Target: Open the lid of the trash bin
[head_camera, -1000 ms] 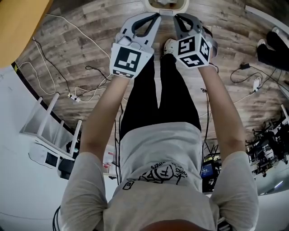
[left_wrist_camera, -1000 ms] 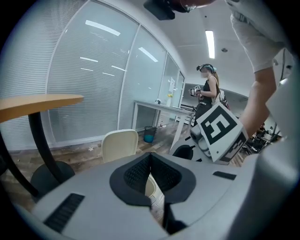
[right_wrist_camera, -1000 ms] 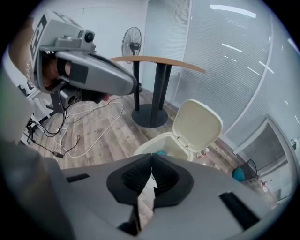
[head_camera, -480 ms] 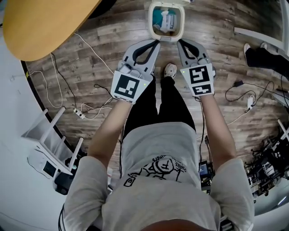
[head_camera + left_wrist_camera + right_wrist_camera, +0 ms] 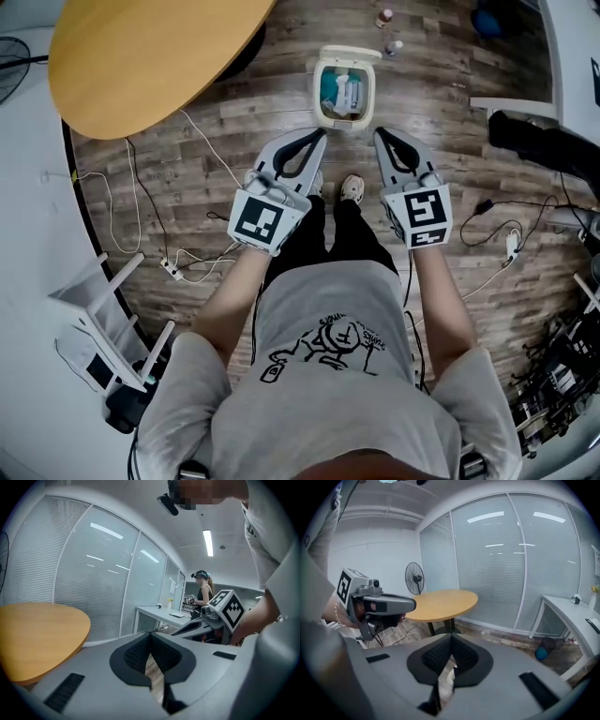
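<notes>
Standing on the wood-plank floor (image 5: 234,141), the small white plastic trash bin (image 5: 345,123) sat just beyond the person's shoe (image 5: 353,188), right of the round orange-topped table (image 5: 150,56). The left gripper (image 5: 316,137) and right gripper (image 5: 380,134) hovered near its near rim without touching it, their fingers closed together on nothing. Teal and white rubbish (image 5: 343,92) showed inside, so the lid seemed already up. A pale flap (image 5: 349,52) at the far edge was probably the lid, though too small to tell. Such a lid would likely be light, stiff and smooth, best taken at its free lip, and the bin might slide. Its hinge was hidden.
</notes>
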The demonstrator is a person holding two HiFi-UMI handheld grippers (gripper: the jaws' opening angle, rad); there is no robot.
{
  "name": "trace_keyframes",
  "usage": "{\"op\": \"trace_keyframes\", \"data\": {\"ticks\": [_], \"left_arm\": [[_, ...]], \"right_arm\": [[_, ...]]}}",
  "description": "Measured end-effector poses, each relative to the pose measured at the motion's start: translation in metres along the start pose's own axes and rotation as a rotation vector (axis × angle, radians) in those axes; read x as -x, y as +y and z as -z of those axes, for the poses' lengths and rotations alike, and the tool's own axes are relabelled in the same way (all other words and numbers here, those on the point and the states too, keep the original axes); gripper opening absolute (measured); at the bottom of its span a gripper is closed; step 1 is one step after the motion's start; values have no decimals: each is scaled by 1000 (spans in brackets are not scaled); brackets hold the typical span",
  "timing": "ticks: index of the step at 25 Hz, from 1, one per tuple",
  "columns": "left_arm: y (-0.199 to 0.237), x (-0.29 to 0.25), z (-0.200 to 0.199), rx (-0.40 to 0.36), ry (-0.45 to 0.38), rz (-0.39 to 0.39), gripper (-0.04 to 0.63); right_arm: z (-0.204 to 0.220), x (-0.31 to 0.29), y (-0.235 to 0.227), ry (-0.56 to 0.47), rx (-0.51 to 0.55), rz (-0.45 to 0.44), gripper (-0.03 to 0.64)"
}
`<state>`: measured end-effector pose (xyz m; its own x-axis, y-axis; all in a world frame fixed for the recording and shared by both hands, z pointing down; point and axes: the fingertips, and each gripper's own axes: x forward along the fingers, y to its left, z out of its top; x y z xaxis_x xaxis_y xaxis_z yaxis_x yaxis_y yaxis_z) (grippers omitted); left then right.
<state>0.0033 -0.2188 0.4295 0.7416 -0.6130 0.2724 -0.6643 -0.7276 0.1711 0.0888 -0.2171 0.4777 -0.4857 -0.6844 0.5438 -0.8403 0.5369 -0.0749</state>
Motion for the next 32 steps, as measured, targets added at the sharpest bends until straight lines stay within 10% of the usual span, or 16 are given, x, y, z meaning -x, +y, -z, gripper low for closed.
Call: {"op": "trace_keyframes", "data": {"ticks": [32], "left_arm": [[-91, 120, -205, -55, -256, 87, 18]], "right_arm": [[-193, 186, 62, -349, 130, 50, 6]]}}
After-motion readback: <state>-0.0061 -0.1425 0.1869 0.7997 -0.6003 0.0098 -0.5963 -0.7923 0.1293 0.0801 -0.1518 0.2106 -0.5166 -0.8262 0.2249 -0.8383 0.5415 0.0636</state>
